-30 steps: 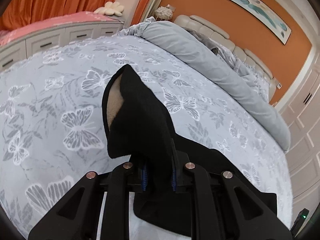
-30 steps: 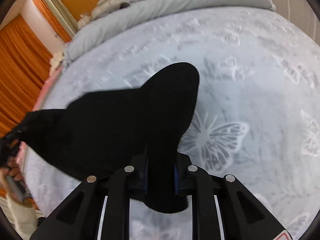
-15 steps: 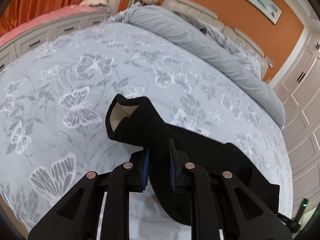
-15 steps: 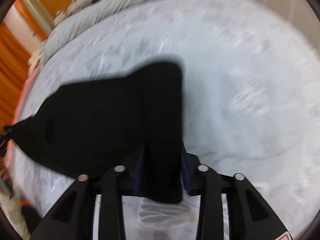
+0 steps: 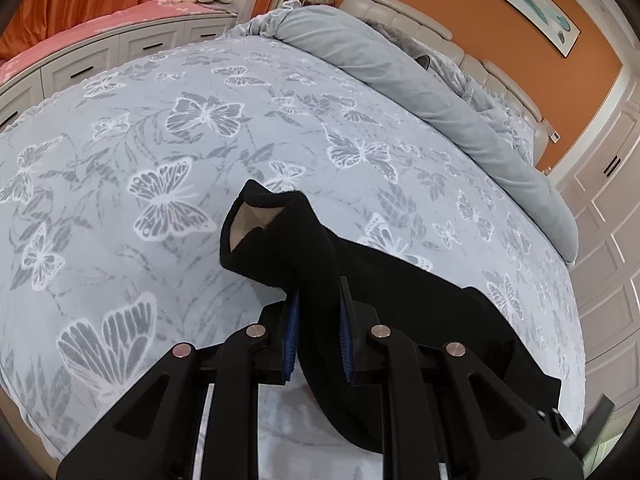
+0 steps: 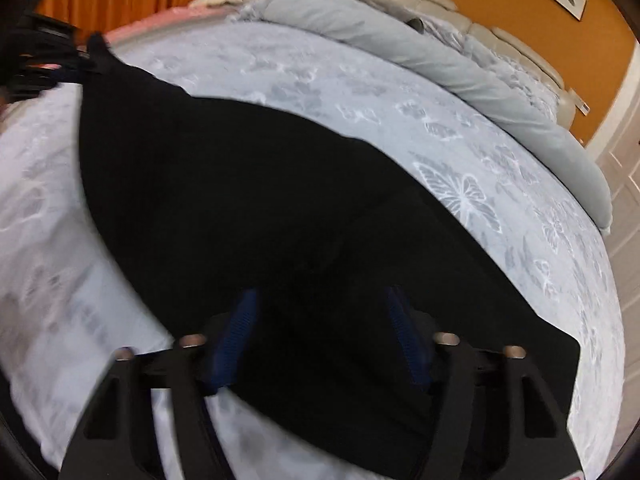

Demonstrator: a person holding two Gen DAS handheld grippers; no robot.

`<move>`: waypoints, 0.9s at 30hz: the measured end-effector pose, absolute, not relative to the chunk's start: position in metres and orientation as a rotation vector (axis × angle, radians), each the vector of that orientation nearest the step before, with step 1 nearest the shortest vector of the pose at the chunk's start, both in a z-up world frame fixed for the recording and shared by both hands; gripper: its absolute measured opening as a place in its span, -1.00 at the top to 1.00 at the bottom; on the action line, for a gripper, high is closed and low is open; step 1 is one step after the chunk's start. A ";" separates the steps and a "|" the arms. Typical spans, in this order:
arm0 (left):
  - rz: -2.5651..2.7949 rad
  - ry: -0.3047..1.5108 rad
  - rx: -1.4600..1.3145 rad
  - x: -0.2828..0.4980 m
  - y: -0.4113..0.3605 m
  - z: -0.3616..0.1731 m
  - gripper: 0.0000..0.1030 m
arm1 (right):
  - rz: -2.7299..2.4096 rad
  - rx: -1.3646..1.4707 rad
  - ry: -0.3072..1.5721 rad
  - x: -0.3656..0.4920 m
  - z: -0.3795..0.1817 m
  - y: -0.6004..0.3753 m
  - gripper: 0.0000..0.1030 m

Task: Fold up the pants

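Left gripper [image 5: 318, 332]: jaws nearly together, blue pads clamped on a bunched fold of the black pants [image 5: 320, 264]. Past the pads the pinched end stands up and curls toward the left of the left wrist view, showing a patch of tan lining at its tip. The rest of the cloth trails right and down, lying on the bed [image 5: 120, 152].

Right gripper [image 6: 320, 332]: jaws set wider and closing. Black cloth fills the gap between the blue pads; the frame is motion-blurred, so whether the pads press on it cannot be told.

Pants [image 6: 248, 208] in the right wrist view: spread as a broad dark band over the butterfly-print cover, long axis running from the upper left, where the left gripper [image 6: 80, 66] holds one end lifted, down to the lower right corner beside the right gripper. A faint seam or fold edge crosses the middle of the band.

Beyond the pants: bare patterned cover, then a rolled grey duvet [image 5: 420, 80] along the far side, then a padded headboard [image 5: 420, 28] against an orange wall
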State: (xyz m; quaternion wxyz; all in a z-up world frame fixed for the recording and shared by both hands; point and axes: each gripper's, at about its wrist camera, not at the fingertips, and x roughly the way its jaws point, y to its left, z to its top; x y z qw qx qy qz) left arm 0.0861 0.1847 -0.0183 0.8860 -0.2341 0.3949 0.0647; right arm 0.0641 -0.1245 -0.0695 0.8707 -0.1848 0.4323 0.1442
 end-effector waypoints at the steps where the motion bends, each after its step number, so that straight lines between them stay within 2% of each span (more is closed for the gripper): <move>1: 0.131 0.829 -0.483 0.087 0.186 -0.020 0.68 | 0.307 -0.331 0.949 0.073 -0.074 -0.127 0.68; 3: 0.121 0.839 -0.481 0.088 0.189 -0.023 0.67 | 0.284 -0.261 0.952 0.077 -0.069 -0.134 0.76; 8: 0.092 0.848 -0.509 0.087 0.196 -0.025 0.67 | 0.371 -0.169 0.871 0.076 -0.035 -0.110 0.76; 12: 0.093 0.853 -0.502 0.085 0.195 -0.026 0.67 | 0.373 -0.231 0.991 0.092 -0.079 -0.087 0.66; 15: 0.089 0.851 -0.507 0.083 0.196 -0.025 0.68 | 0.384 -0.205 0.924 0.087 -0.049 -0.097 0.48; 16: 0.086 0.847 -0.508 0.083 0.195 -0.026 0.68 | 0.379 -0.169 0.882 0.082 -0.032 -0.109 0.16; 18: 0.067 0.828 -0.518 0.081 0.193 -0.022 0.69 | 0.327 -0.043 0.780 0.070 0.002 -0.152 -0.23; 23: -0.033 0.721 -0.374 0.075 0.138 0.022 0.75 | 0.059 0.181 0.714 0.075 0.020 -0.269 -0.28; 27: -0.237 0.642 -0.230 0.056 0.035 0.067 0.75 | -0.088 0.314 0.733 0.069 0.005 -0.345 -0.28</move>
